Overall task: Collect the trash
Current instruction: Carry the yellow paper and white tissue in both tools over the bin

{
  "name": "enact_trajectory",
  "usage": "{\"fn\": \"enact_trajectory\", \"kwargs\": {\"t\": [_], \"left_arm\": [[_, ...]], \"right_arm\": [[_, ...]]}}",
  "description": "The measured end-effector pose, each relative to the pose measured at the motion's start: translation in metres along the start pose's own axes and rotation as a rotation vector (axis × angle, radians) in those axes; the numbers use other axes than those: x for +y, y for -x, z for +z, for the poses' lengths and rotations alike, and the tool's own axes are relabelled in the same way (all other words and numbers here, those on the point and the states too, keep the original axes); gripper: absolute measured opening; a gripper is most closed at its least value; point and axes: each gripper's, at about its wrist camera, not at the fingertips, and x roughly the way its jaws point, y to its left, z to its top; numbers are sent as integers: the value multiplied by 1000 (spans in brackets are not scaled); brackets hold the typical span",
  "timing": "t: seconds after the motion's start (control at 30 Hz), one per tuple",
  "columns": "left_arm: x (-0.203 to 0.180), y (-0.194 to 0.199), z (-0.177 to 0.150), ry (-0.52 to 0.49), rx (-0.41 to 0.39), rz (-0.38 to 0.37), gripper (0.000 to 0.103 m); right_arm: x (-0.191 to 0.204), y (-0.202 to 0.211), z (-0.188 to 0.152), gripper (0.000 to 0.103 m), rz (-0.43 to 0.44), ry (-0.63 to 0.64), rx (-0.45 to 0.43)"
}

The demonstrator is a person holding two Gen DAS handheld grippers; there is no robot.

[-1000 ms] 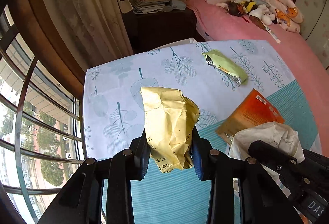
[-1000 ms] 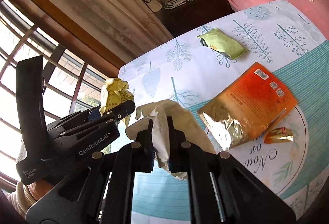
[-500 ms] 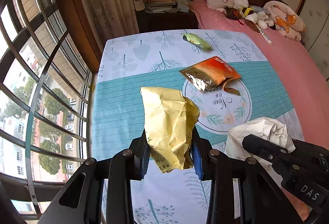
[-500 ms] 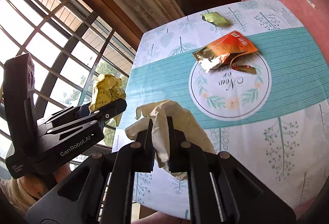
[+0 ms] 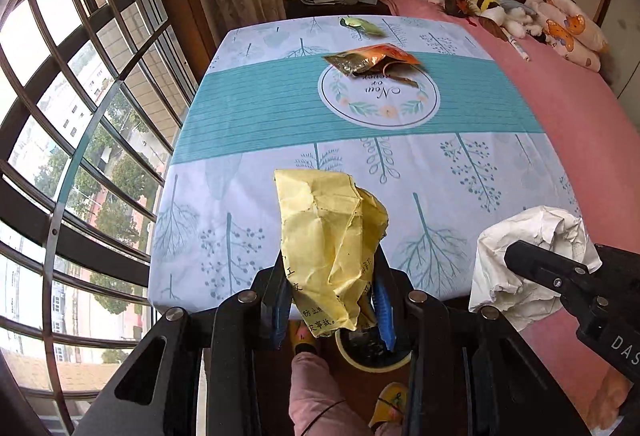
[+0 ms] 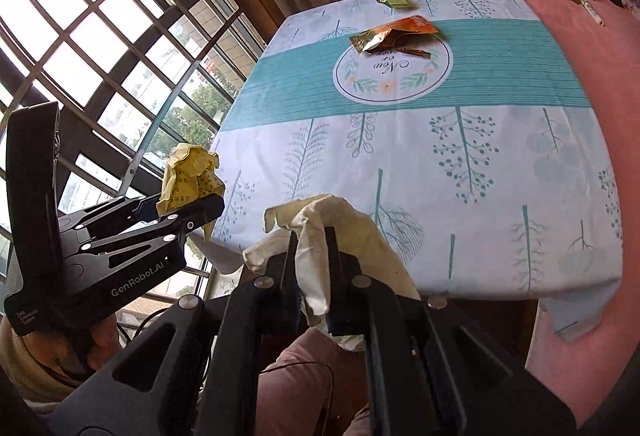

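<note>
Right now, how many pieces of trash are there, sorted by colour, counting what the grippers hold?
Yellow: 1, the crumpled paper in the left gripper
White: 1, the tissue in the right gripper
Orange: 1, the foil pouch
Green: 1, the wrapper
Brown-gold: 1, the small scrap
Total: 5

Creased matt yellow paper [image 5: 332,248] — glossy foil wrapper [image 5: 370,60] on smooth tablecloth [image 5: 280,108]

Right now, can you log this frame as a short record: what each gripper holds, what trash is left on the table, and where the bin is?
left gripper: shut on crumpled yellow paper
right gripper: shut on crumpled white tissue
left on table: orange foil packet, green wrapper, small brown scrap
bin: round bin with pale rim on floor, below left gripper
</note>
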Motion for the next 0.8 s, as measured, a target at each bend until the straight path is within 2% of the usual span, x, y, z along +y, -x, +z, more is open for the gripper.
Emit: {"fn": "enact_trajectory", "kwargs": {"t": [0.2,0.37,0.6,0.8], "left_arm": [[-28,0,-54,-45,65,2,35],[-46,-23,-90,-94,139,-8,35],[-57,-106,-124,-121,246,-51,35],[-63,-187,-161,-128,277,-80,35]], "right_arm": [[-24,4,-65,6,-2,-69,71],[-40,-23,-100,6,-15,-151,126],[-77,-92,-154,6,-57,-279,185],[-122,-169,-200,6,-127,-368,207]]}}
